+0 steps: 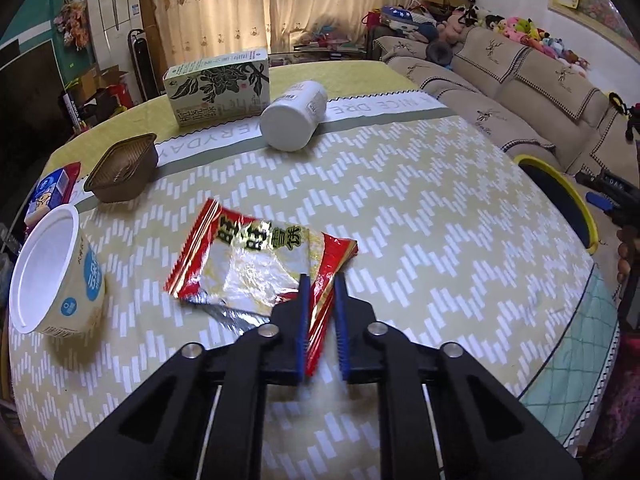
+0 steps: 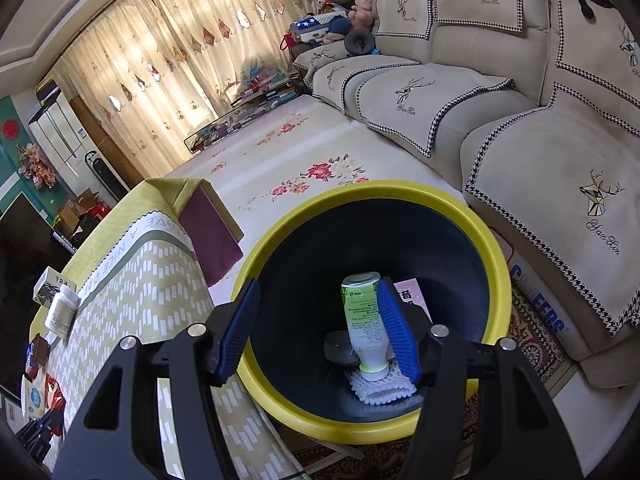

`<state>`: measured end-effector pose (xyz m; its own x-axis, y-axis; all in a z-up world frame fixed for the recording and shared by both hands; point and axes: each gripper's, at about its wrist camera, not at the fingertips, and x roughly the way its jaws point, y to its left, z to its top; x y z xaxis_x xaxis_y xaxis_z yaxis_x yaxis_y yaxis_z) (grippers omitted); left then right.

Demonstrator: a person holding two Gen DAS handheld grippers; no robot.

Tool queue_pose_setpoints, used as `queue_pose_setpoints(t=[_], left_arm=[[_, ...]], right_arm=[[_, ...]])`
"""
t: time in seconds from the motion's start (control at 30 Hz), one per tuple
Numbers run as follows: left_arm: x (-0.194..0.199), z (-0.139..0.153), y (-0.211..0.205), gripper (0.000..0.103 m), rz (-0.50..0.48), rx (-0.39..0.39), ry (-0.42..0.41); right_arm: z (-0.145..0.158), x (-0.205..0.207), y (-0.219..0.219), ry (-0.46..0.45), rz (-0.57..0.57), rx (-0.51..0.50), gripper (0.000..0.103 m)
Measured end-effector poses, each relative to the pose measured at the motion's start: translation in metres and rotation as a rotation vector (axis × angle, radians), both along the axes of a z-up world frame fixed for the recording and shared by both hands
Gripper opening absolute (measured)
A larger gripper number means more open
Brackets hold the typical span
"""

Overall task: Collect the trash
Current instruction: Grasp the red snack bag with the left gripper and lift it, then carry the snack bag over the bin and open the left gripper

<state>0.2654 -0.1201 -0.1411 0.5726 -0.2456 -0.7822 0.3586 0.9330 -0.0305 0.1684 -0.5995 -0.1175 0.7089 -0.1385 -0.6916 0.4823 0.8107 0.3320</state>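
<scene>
On the patterned tablecloth (image 1: 440,220) lies a red and gold snack wrapper (image 1: 248,260), crumpled. My left gripper (image 1: 322,280) is shut on the wrapper's right edge, and the red foil runs back between the blue pads. A yellow-rimmed dark bin (image 2: 496,264) stands on the floor beside the table. My right gripper (image 2: 319,283) hovers open above it with nothing held. Down in the bin lie a green-and-white bottle (image 2: 362,320), a white foam net (image 2: 380,390), a pink box and a dark round lid. The bin's rim (image 1: 560,180) also shows past the table's right edge.
More litter sits on the table: a white paper cup (image 1: 52,272) on its side at left, a brown plastic tray (image 1: 122,170), a green carton (image 1: 218,84), a white bottle (image 1: 294,114) lying down and a blue-and-red packet (image 1: 50,192). A beige sofa (image 2: 520,152) runs behind the bin.
</scene>
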Motion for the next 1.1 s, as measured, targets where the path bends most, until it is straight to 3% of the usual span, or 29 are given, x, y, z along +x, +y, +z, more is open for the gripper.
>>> queue_pose_setpoints(t=[0.3,0.47,0.83,1.1], left_arm=[[-0.015,0.036,-0.019,0.004,-0.057,-0.041,-0.060],[-0.019,0.058,-0.052,0.004,-0.145,-0.060,-0.085],[-0.031,0.083,-0.184,0.004,-0.452,-0.081,-0.115],[-0.028,0.076,-0.286,0.004,-0.618,-0.076,-0.082]], right_arm=[[0.005,-0.011,-0.003,-0.016,0.017,0.002,0.058],[0.005,-0.020,-0.008,-0.010,0.027,-0.008,0.058],[0.008,-0.061,-0.048,-0.031,-0.054,-0.001,0.059],[0.007,-0.092,-0.080,-0.045,-0.124,0.006,0.062]])
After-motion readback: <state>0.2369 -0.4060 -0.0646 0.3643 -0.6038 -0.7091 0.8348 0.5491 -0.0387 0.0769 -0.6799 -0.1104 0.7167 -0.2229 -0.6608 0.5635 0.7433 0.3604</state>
